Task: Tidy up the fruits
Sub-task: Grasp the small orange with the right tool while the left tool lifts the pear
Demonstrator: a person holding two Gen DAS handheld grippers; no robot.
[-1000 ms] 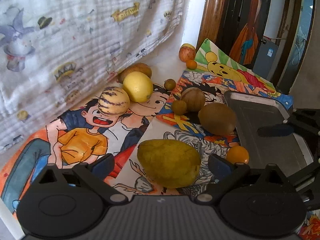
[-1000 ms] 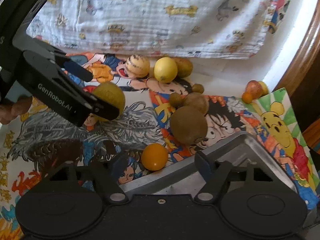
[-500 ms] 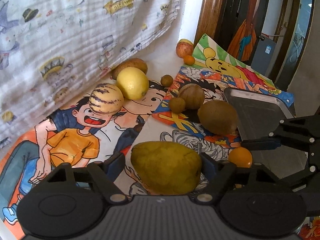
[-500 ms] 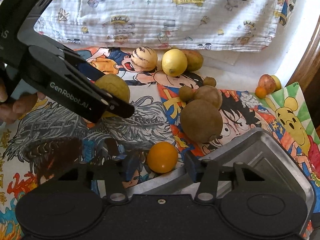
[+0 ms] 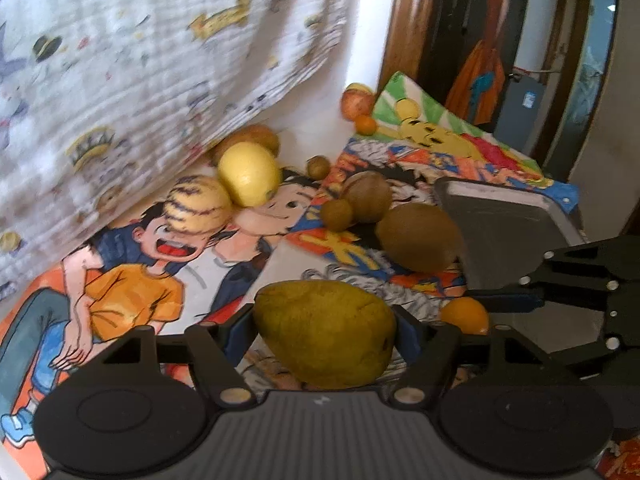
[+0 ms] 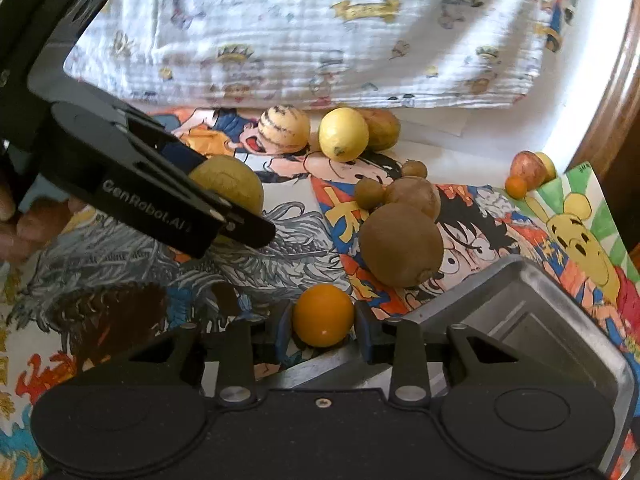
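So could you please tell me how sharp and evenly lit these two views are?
Left wrist view: the patterned cloth is smeared by motion blur, while the pear between the jaws stays fairly crisp; the doorway at right is dim. Right wrist view: sharper overall, the small orange shows a tiny glare spot, and the wall at upper right is overexposed. Both bend towards the edges.

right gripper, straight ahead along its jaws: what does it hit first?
The small orange fruit, already sitting between the jaws of the right gripper. Past it, the next thing in line looks like the large brown fruit, though depth is hard to judge in the fisheye view.
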